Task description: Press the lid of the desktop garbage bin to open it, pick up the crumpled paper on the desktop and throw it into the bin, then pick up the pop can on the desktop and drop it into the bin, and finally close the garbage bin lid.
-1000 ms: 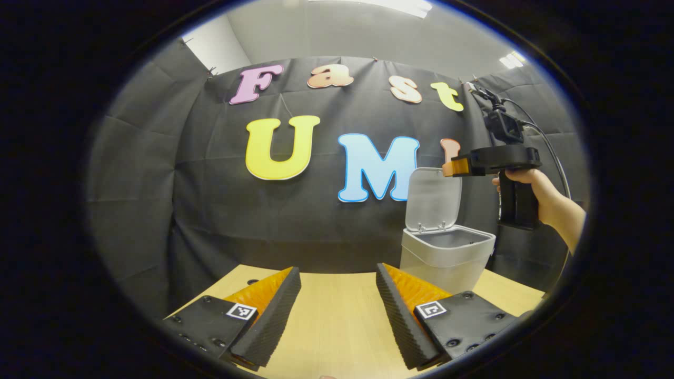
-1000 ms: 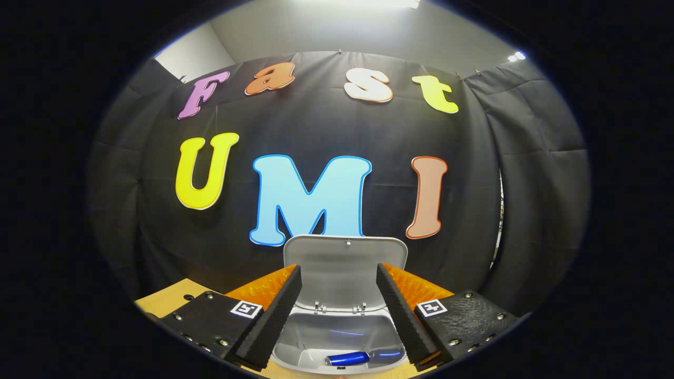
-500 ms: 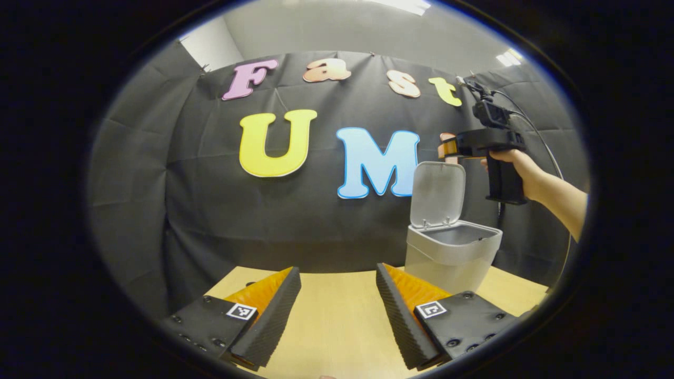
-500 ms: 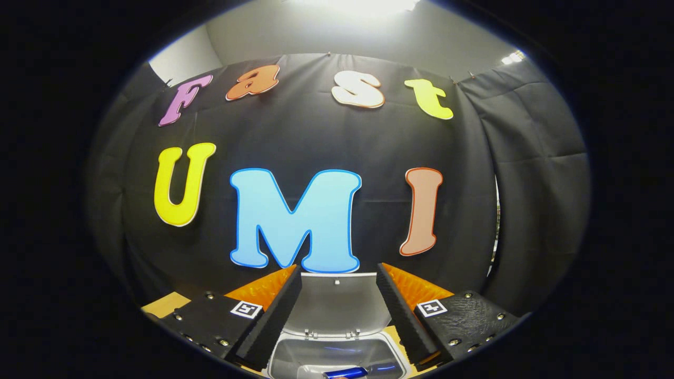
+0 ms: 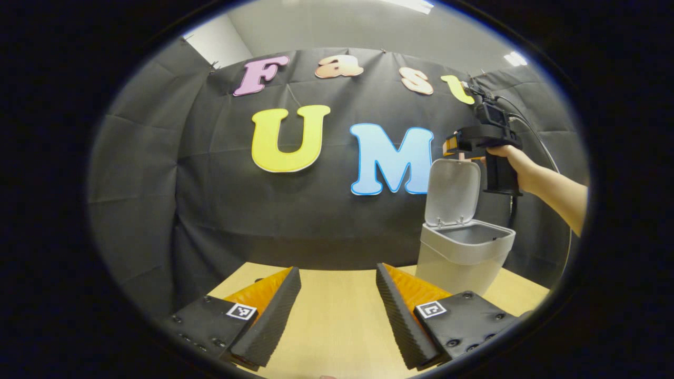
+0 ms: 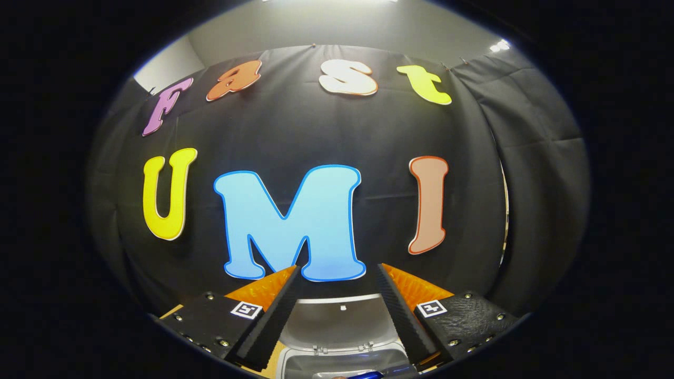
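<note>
Closing the upright light-grey plastic lid (image 5: pixel 452 190) comes next, I judge: my right gripper (image 6: pixel 337 316), fingers wide and empty, hovers above the grey desktop bin (image 5: pixel 463 258) on the pale wooden worktop (image 5: pixel 337 310); I'd press its top edge forward and down. Left gripper (image 5: pixel 337 310) idles wide.

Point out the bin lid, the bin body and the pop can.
bin lid (image 5: pixel 453 192), left gripper view, inner face.
bin body (image 5: pixel 458 266), left gripper view, front wall.
pop can (image 6: pixel 367 375), right gripper view, blue side.
</note>
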`<state>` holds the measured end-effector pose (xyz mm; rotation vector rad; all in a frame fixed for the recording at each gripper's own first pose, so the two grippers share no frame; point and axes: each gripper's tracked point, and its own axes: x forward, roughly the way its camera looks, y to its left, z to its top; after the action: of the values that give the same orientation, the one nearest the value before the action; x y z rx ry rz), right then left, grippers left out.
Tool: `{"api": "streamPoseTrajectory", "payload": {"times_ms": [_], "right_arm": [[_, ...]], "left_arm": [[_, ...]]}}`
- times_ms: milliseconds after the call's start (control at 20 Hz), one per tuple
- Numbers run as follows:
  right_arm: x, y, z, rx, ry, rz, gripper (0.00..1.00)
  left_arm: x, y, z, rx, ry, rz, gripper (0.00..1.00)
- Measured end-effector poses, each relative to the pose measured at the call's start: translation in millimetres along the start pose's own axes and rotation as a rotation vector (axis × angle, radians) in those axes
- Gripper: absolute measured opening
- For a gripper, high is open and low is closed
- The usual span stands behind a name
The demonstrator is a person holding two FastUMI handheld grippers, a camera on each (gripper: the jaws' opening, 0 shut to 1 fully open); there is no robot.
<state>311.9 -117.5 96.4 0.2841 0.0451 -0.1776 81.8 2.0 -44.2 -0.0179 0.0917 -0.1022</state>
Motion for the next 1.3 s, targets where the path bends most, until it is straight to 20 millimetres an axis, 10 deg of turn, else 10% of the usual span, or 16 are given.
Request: {"api": "streamPoseTrajectory", "payload": {"times_ms": [700, 1300], "right_arm": [[-41.7, -5.0, -14.7, -0.065, 0.008, 0.042, 0.92], [-104.4, -12.6, -75.6, -0.073, 0.119, 0.139, 0.92]], "left_arm": [[-32.6, 2.8, -1.9, -0.048, -0.044, 0.082, 0.96], [-72.8, -28.3, -8.5, -0.060, -0.047, 0.047, 0.93]]}}
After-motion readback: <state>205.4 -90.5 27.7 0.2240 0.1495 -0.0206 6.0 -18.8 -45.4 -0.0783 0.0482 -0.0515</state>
